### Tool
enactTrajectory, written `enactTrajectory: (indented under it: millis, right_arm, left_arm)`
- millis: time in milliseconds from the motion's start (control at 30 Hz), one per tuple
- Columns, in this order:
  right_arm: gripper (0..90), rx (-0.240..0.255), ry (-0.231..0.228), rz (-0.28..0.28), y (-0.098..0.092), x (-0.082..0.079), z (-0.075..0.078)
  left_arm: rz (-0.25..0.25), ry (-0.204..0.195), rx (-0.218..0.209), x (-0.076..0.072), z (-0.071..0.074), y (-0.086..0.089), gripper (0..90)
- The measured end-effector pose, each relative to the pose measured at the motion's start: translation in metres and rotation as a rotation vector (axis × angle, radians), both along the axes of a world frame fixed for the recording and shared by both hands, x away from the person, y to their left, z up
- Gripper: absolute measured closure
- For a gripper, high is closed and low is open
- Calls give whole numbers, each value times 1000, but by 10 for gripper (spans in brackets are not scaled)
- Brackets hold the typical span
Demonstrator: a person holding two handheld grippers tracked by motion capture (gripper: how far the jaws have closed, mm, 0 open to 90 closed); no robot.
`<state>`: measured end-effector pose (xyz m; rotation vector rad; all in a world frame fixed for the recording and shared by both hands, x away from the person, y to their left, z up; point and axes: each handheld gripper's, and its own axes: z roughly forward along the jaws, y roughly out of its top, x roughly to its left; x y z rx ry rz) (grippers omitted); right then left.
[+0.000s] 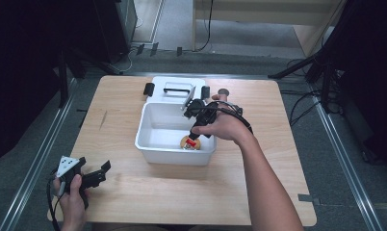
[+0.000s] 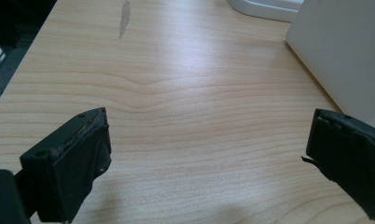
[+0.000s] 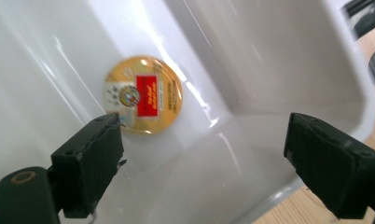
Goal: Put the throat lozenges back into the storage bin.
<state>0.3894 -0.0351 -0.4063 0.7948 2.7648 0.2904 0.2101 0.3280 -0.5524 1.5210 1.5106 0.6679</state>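
Note:
A white plastic bin (image 1: 153, 149) stands in the middle of the wooden table. On its floor near the front wall lies a round gold tin (image 1: 189, 142) with a red label, also seen from above in the right gripper view (image 3: 143, 95). My right gripper (image 1: 196, 134) reaches down inside the bin just above the tin; its jaws are open (image 3: 204, 158) with nothing between them. My left gripper (image 1: 101, 173) rests near the table's front left corner, open over bare wood (image 2: 206, 149).
The bin's white lid (image 1: 174, 89) with black latches lies flat behind the bin. The bin's outer wall (image 2: 344, 51) is close on the right in the left gripper view. A grey scuff (image 2: 125, 18) marks the table. Dark stands and cables surround the table.

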Motion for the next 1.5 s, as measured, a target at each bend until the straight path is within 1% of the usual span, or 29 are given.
enactTrajectory:
  millis: [33,67,133,333,400,633,733,833,867,1000,1100,1200,1267,1300,1367,1500]
  right_arm:
    - [98,29,4,-2,-1,-2,6]
    - [89,48,5,-3,-2,-3,10]
    - [78,72,1,4,-5,-6,18]
    - [40,78,-18,-8,-16,-14,33]
    - [32,79,-32,-14,-23,-15,37]
    - [12,65,-60,-67,-47,-20,44]
    - [0,66,-68,-94,-58,-21,45]
    - [0,60,-88,-133,-70,-22,44]
    - [0,59,-94,-153,-74,-23,43]
    - [0,72,-96,-168,-89,-26,42]
    - [0,77,-101,-196,-102,-28,40]
    - [0,87,-107,-224,-117,-30,35]
    - [0,92,-108,-237,-125,-32,33]
    - [0,98,-103,-252,-134,-34,29]
    - [0,98,-103,-259,-137,-35,28]
    - [0,107,-100,-286,-152,-39,21]
  left_arm:
    - [2,-2,-4,0,0,0,2]
    - [1,-3,0,0,0,0,2]
    - [1,-2,-1,0,0,0,2]
    - [1,-3,0,0,0,0,2]
    - [1,-3,1,0,0,0,2]
    - [0,-2,1,0,0,0,2]
    - [1,-3,2,0,0,0,2]
    - [0,-3,3,0,0,0,2]
    - [1,-3,0,0,0,0,2]
    - [1,-1,3,0,0,0,2]
    - [-1,-1,4,0,0,0,2]
    - [0,-1,5,0,0,0,2]
    - [0,-2,5,0,0,0,2]
    - [1,-2,5,0,0,0,2]
    - [0,-1,6,0,0,0,2]
    - [0,-1,6,-1,0,0,2]
